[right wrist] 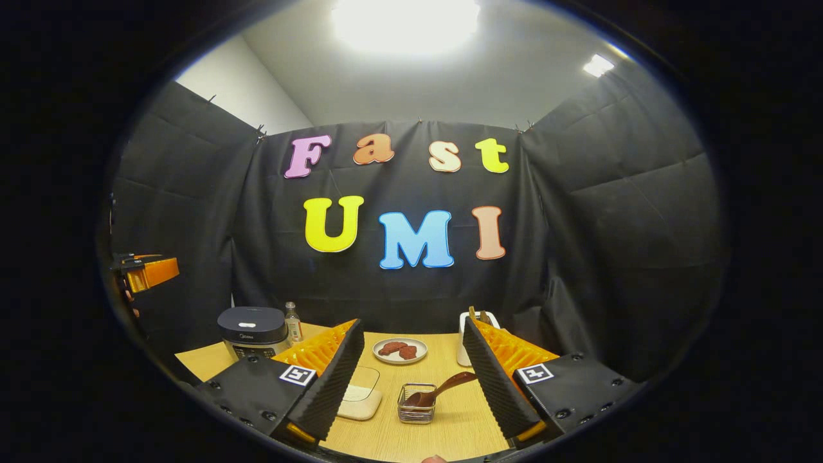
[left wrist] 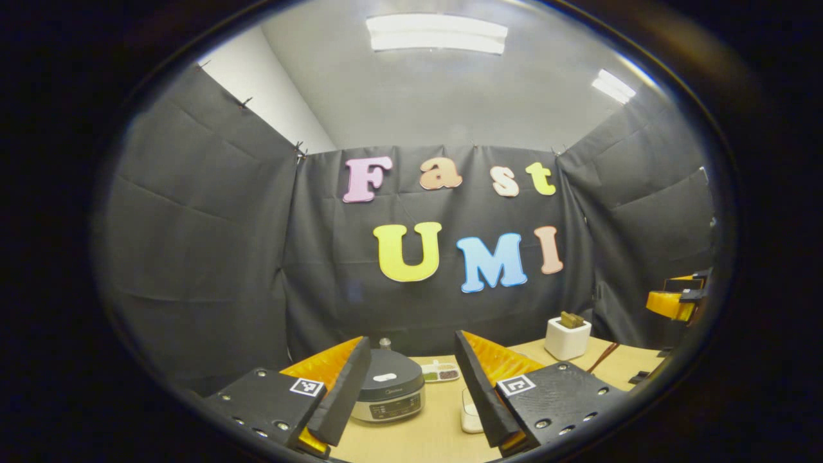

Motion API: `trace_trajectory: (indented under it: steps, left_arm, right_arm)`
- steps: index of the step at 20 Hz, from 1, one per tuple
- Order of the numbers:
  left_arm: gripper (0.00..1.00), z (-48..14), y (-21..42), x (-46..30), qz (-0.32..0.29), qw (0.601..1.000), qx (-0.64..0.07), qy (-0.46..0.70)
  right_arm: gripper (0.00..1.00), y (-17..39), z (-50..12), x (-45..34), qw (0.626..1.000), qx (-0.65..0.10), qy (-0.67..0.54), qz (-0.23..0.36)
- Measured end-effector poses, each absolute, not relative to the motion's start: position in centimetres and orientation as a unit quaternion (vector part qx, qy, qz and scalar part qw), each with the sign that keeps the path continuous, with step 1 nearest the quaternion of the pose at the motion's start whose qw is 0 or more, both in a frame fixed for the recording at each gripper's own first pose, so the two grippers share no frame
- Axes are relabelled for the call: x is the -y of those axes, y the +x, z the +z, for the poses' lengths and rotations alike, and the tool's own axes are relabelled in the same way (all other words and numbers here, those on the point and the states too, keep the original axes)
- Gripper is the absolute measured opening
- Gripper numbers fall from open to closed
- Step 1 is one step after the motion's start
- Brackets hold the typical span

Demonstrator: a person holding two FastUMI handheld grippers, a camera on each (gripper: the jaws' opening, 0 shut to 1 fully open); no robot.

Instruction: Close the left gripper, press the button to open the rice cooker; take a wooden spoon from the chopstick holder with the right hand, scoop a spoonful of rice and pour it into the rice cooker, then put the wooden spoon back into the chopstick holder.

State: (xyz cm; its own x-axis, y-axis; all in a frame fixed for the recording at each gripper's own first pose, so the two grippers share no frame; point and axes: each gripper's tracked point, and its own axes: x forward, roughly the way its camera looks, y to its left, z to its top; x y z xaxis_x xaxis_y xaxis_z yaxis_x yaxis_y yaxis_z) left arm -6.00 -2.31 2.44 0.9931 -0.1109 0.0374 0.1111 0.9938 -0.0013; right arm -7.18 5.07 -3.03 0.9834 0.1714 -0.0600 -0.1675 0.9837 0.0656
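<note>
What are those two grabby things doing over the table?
Nothing is held yet. A person holds two tongs above the table, both open. The left tongs point at the rice cooker, whose lid is shut. The right tongs hover over a wire basket with a brown spoon in it. A white holder stands farther back.
</note>
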Motion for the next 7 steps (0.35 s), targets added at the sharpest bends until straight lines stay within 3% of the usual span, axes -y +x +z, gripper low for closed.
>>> trace_trajectory:
  steps: [7]
  left_arm:
    - [0.82,3.43,-6.45,2.91,-0.063,0.998,0.024,-0.001]
  right_arm:
    - [0.98,-7.51,-2.70,-4.82,0.996,-0.029,0.032,0.082]
